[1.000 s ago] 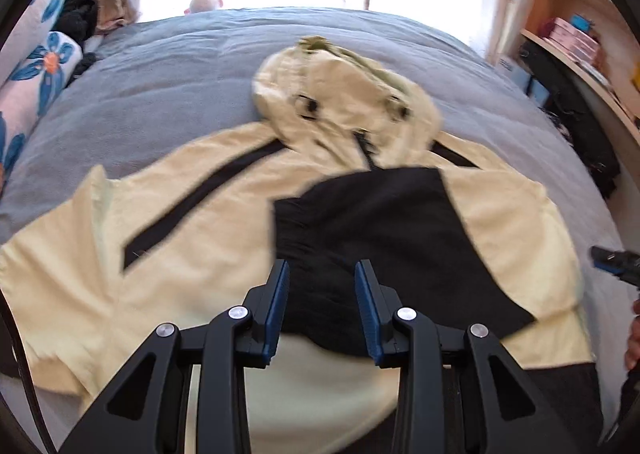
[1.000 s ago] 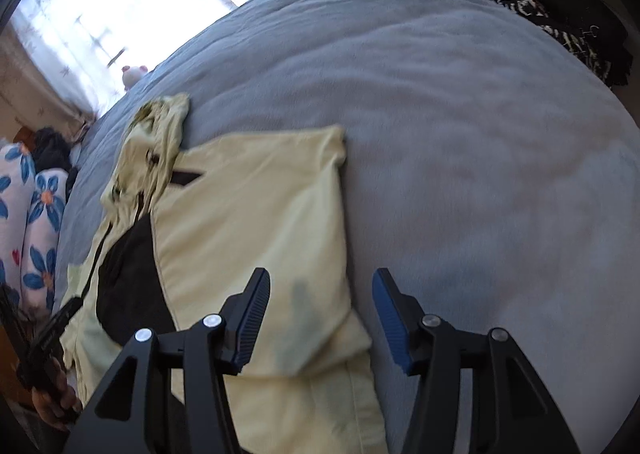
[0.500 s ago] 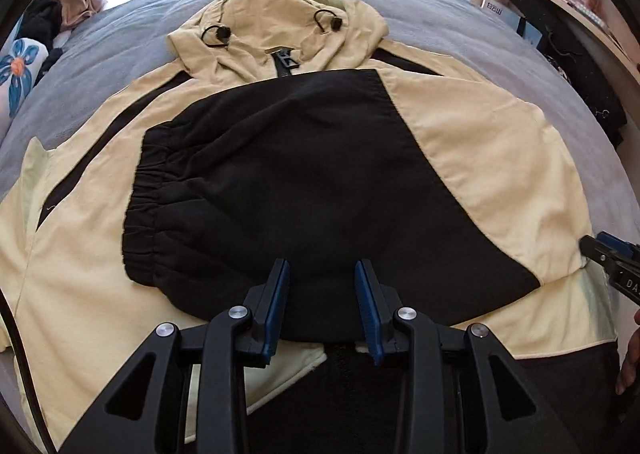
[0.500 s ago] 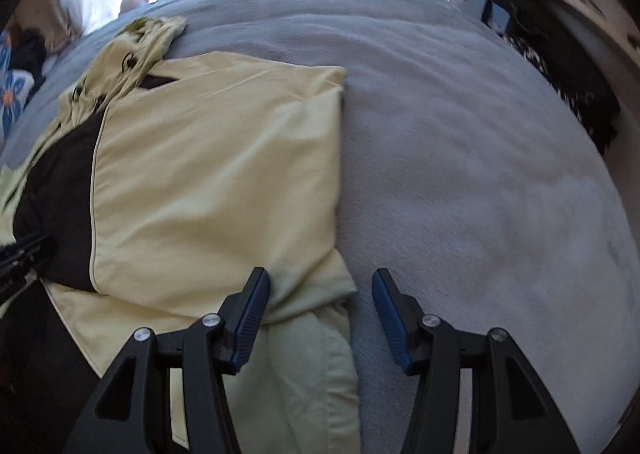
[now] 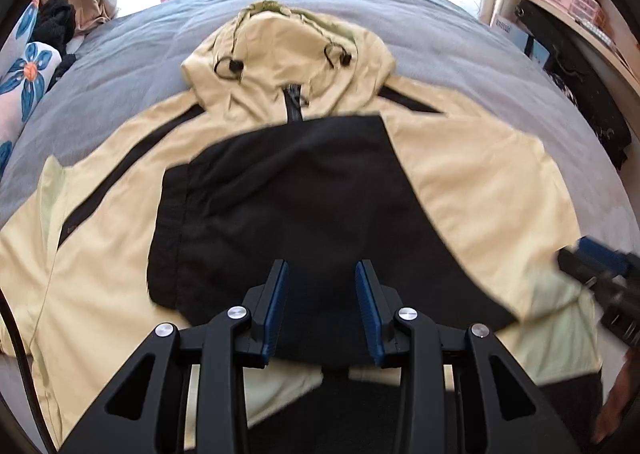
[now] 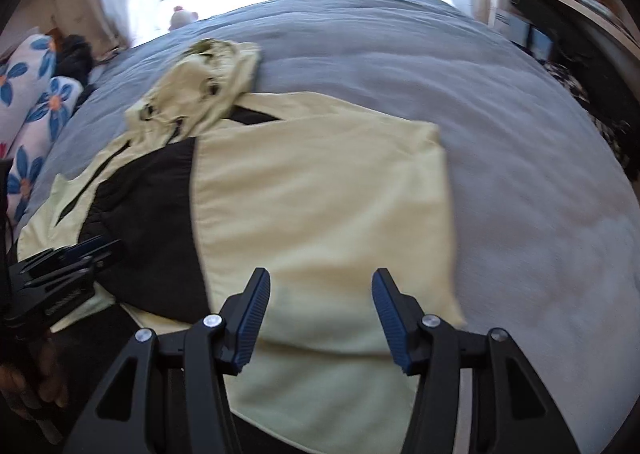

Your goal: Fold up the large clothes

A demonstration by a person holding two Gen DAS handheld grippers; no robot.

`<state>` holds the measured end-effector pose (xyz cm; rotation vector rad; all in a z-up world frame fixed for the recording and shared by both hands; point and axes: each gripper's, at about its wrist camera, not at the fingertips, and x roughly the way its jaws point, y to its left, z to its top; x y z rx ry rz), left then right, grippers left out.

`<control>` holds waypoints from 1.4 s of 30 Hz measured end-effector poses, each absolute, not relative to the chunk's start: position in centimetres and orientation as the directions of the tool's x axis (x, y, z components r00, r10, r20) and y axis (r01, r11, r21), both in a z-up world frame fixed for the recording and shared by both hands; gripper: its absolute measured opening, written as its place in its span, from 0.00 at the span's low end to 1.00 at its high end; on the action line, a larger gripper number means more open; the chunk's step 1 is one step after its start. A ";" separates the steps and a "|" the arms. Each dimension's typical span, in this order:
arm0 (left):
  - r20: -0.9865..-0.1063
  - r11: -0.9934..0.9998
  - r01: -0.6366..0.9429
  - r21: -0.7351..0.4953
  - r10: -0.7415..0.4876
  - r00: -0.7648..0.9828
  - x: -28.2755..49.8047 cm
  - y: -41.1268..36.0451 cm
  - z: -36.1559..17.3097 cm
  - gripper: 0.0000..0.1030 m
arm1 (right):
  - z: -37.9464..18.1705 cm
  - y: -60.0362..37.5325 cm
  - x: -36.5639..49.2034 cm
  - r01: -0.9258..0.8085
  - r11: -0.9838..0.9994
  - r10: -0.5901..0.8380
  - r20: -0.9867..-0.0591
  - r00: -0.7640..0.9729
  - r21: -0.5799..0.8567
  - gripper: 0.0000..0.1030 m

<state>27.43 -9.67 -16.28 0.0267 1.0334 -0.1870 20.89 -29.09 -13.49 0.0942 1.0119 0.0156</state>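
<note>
Hooded jacket on the bed, folding partly done

The cream-and-black hooded jacket lies flat mid-bed, hood toward the far edge, one black-ended sleeve folded across its front. My left tongs and right tongs hover spread and empty; the other side and the lengthwise fold remain.

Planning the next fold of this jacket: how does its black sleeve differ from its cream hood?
The black sleeve is folded across the jacket's chest; the cream hood lies flat beyond the collar, on the grey bed. The sleeve ends in a gathered cuff; the hood carries two drawcord toggles. Both lie flat, and neither is held.
</note>
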 end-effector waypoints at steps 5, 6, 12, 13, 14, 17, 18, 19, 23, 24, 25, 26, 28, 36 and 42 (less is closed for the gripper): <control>-0.851 0.990 0.105 -0.090 -0.132 0.509 31.3 -9.7 -16.3 0.32 | -15.4 -26.3 26.4 -0.017 0.983 0.169 -0.855 0.490 0.185 0.52; -0.853 0.991 0.092 -0.094 -0.127 0.505 32.2 -9.5 -16.7 0.32 | -15.9 -26.2 27.3 -0.016 0.981 0.178 -0.858 0.482 0.194 0.52; -0.870 0.998 0.025 -0.051 -0.057 0.490 35.8 -7.4 -19.3 0.32 | -17.4 -28.9 30.5 0.050 0.986 0.113 -0.860 0.498 0.158 0.49; -0.867 0.998 0.029 -0.054 -0.061 0.494 36.0 -7.0 -19.4 0.32 | -17.3 -29.8 30.4 0.060 0.986 0.105 -0.855 0.507 0.157 0.49; -0.865 0.998 0.041 -0.057 -0.070 0.498 36.1 -6.8 -19.4 0.32 | -17.1 -30.5 30.4 0.071 0.987 0.089 -0.851 0.517 0.147 0.49; -0.854 0.997 0.075 -0.016 -0.053 0.517 36.1 -6.2 -19.5 0.32 | -17.1 -33.8 29.8 0.134 0.989 -0.021 -0.845 0.534 0.060 0.49; -0.851 0.996 0.090 -0.018 -0.062 0.522 36.0 -6.1 -19.5 0.32 | -17.4 -35.3 29.5 0.168 0.985 -0.059 -0.848 0.527 0.036 0.49; -0.849 0.995 0.099 -0.015 -0.065 0.525 35.9 -6.0 -19.5 0.32 | -17.5 -36.2 29.2 0.187 0.982 -0.068 -0.849 0.524 0.036 0.49; -0.839 0.994 0.109 -0.003 -0.062 0.540 35.4 -5.6 -19.3 0.32 | -17.7 -40.2 27.2 0.283 0.955 -0.076 -0.853 0.516 0.086 0.50; -0.838 0.994 0.105 -0.009 -0.064 0.541 35.4 -5.6 -19.3 0.32 | -17.8 -40.8 26.8 0.297 0.950 -0.071 -0.855 0.514 0.099 0.50; -0.838 0.995 0.102 -0.011 -0.065 0.542 35.3 -5.5 -19.2 0.32 | -17.9 -41.2 26.4 0.302 0.946 -0.056 -0.856 0.514 0.119 0.51; -0.838 0.995 0.100 -0.013 -0.065 0.541 35.3 -5.5 -19.1 0.32 | -18.0 -41.4 26.1 0.305 0.944 -0.050 -0.857 0.512 0.127 0.51; -0.839 0.995 0.096 -0.015 -0.064 0.540 35.0 -5.5 -18.9 0.33 | -17.8 -41.4 25.5 0.313 0.941 -0.053 -0.860 0.508 0.126 0.51; -0.821 0.995 0.099 0.005 -0.052 0.569 32.4 -5.6 -16.2 0.40 | -15.6 -39.5 23.5 0.319 0.932 -0.009 -0.866 0.499 0.174 0.51; -0.810 0.994 0.105 -0.004 -0.065 0.583 29.2 -5.2 -13.5 0.41 | -13.2 -37.2 20.8 0.296 0.934 0.025 -0.862 0.507 0.201 0.51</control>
